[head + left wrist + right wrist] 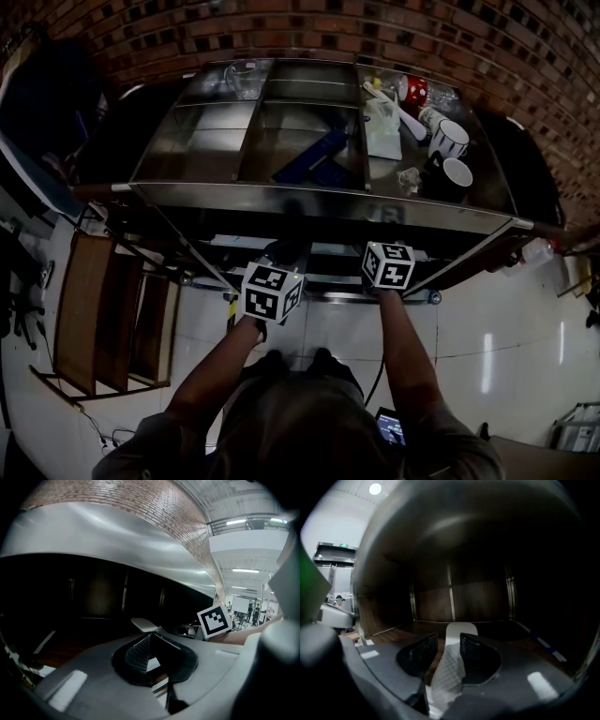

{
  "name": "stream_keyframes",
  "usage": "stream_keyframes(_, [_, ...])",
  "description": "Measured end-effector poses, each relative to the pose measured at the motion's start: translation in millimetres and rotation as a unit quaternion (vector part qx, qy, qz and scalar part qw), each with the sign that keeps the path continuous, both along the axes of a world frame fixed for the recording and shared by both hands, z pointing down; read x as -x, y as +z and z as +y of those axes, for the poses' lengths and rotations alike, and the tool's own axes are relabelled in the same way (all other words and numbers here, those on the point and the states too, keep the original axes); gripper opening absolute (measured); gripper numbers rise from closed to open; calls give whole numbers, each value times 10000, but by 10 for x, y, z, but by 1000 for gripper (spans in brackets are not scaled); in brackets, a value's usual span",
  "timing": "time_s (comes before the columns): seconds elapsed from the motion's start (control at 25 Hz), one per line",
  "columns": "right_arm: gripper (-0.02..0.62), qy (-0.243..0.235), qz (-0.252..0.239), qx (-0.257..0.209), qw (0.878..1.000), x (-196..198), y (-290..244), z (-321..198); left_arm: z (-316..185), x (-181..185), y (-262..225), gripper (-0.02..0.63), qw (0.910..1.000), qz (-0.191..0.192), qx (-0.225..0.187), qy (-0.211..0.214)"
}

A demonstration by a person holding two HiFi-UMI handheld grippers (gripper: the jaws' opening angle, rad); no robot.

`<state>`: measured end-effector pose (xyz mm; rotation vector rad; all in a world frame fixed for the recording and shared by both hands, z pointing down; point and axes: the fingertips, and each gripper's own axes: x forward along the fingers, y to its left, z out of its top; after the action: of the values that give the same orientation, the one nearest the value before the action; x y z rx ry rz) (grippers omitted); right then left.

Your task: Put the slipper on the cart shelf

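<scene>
The white slipper (449, 667), with a diamond-patterned surface, lies lengthwise between the jaws of my right gripper (449, 640). Its far end reaches onto the dark floor of the cart shelf (492, 629). The right jaws stand apart, with a visible gap on the slipper's left side. In the left gripper view the slipper's pale tip (143, 624) shows just beyond my left gripper (150, 637), whose pads meet with nothing between them. The head view shows only both marker cubes (271, 292) (388, 265) below the steel cart top (281, 195). The jaws are hidden under it.
On the cart top stand two mugs (450, 141), a blue object (314, 157) and a clear jar (246, 80). A wooden rack (103, 314) stands on the white tiled floor at the left. A brick wall runs behind the cart.
</scene>
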<state>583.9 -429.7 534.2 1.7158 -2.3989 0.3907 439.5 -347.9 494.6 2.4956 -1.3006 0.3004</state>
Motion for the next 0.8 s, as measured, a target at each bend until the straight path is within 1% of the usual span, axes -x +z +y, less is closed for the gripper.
stream_keyframes(0.08, [118,43,14,-36,10000,42,-76,138,40,41,-39,6,10000,37,-18,66])
stream_keyframes(0.16, [102,92,14,-80,9999,104,-162,289,91,92,-91,6,9998,75,-51,159])
stream_keyframes(0.28, [10,178,-2,-206,9996,233,-334,528,178,196,-188,6,9994,138,-96,316])
stream_keyframes(0.32, [0,204,8,-255,9995,277,-399,612,213,228,-222,6,9991,168,-101,363])
stream_keyframes(0.4, [0,246,31,-358,9991,364,-541,776,296,268,-302,6,9984,222,-129,499])
stream_keyframes(0.52, [0,260,8,-526,9983,525,-777,989,415,327,-454,6,9966,188,-267,759])
stream_keyframes(0.68, [0,42,3,-648,9979,751,-1043,1256,516,394,-654,6,9945,124,-410,958])
stream_keyframes(0.8, [0,-143,-40,-657,9977,836,-1189,1432,593,391,-790,7,9939,200,-489,969])
